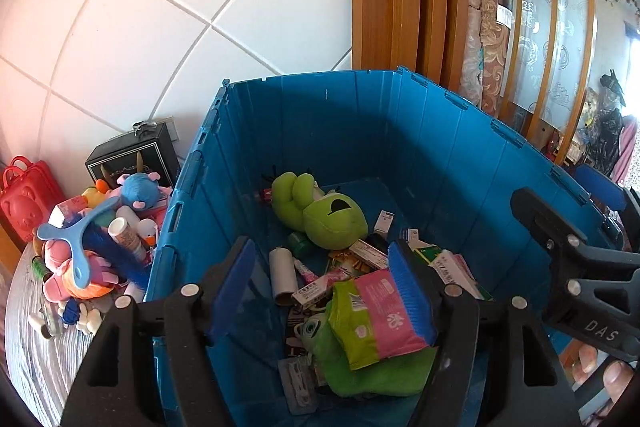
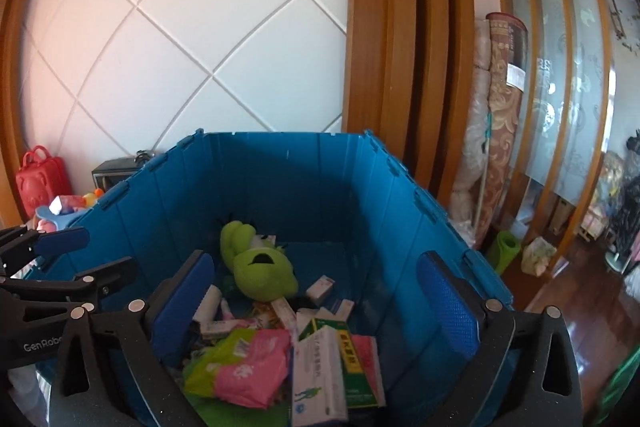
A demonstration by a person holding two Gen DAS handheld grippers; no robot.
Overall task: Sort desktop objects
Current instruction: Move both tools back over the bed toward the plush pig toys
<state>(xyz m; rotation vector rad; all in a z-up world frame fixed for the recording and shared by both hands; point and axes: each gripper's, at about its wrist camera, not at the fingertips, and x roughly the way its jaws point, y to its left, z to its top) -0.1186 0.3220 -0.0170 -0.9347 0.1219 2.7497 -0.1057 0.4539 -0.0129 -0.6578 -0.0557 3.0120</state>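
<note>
both grippers hang over the blue bin (image 1: 360, 131); left gripper (image 1: 324, 263) spread wide, empty; right gripper (image 2: 316, 295) wide too, nothing held; pink packet (image 1: 384, 311) and boxes already lie inside; looks like between drops; next, swing left to the toy pile (image 1: 96, 239) beside the bin.

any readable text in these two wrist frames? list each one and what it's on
"DAS" – on the black body of the right gripper, seen from the left wrist view.
"GenRobo" (cut off) – on the black body of the left gripper, seen from the right wrist view.
Print on the white and green medicine box, the pink and green packet and the small cartons in the blue crate: too blurred to read.
</note>
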